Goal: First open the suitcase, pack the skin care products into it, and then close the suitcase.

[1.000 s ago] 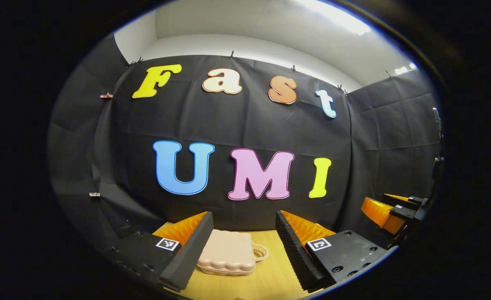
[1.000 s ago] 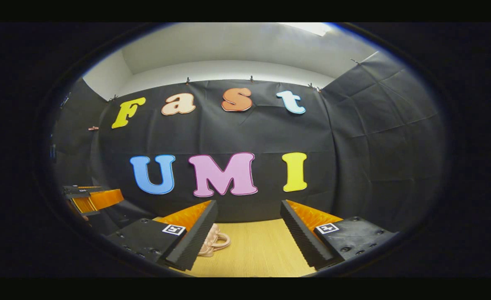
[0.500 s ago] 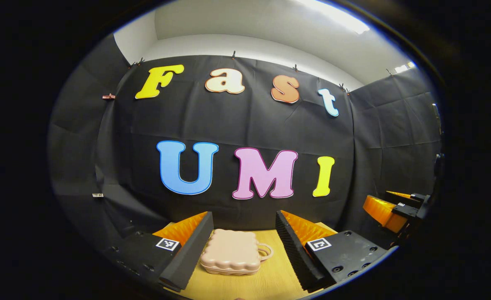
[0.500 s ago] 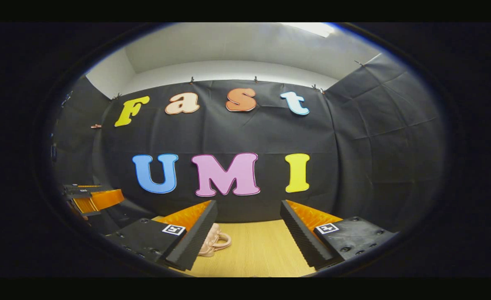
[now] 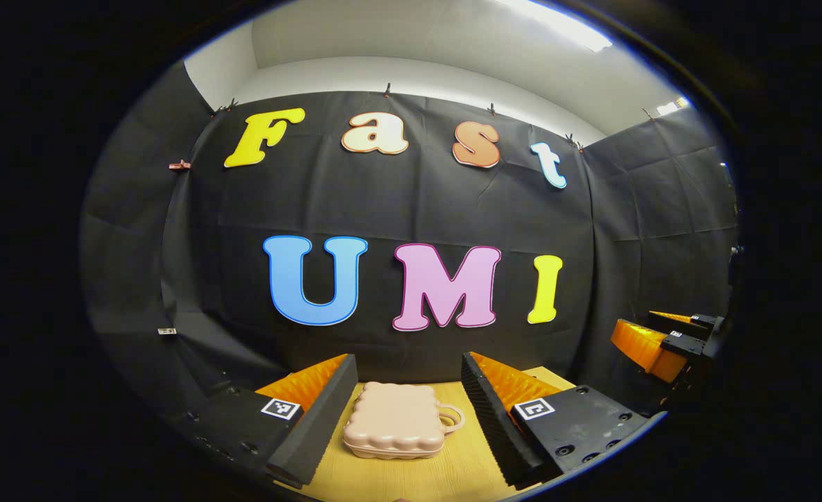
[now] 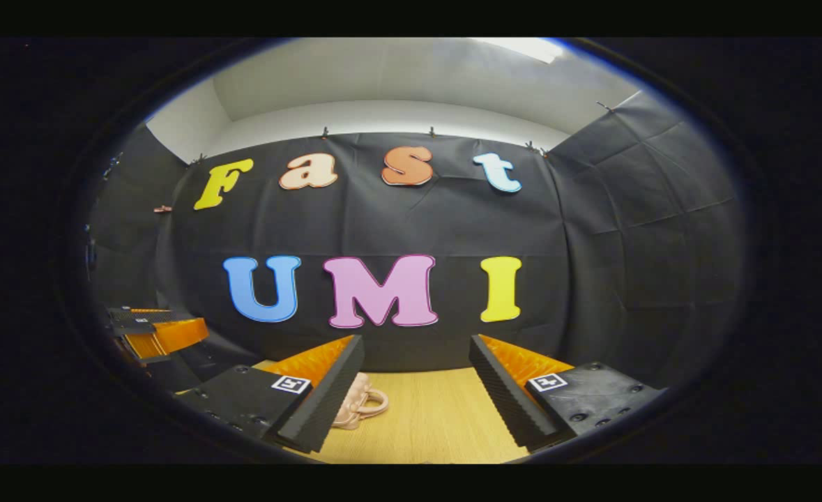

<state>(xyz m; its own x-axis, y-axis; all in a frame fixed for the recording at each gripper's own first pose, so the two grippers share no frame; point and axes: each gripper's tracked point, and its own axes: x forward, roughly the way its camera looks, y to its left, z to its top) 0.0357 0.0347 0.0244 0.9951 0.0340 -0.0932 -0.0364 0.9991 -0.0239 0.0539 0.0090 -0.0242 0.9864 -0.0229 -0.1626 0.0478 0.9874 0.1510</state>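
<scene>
A small pink suitcase (image 5: 397, 427) with a scalloped lid lies flat and closed on the wooden table (image 5: 445, 474), its handle (image 5: 451, 417) pointing right. My left gripper (image 5: 406, 401) is open above the near side of the case, which sits between the fingers without touching them. In the right gripper view, the suitcase (image 6: 352, 411) peeks out from behind the left finger, handle (image 6: 374, 401) showing. My right gripper (image 6: 416, 390) is open over bare table to the right of the case. Each view also catches the other gripper at its edge: the right gripper (image 5: 665, 338) and the left gripper (image 6: 149, 331).
The black cloth wall stands close behind the table's far edge. Bare wooden table (image 6: 431, 418) stretches to the right of the suitcase.
The left gripper has drifted slightly, so the suitcase sits more centred between its fingers. The right gripper has barely moved.
</scene>
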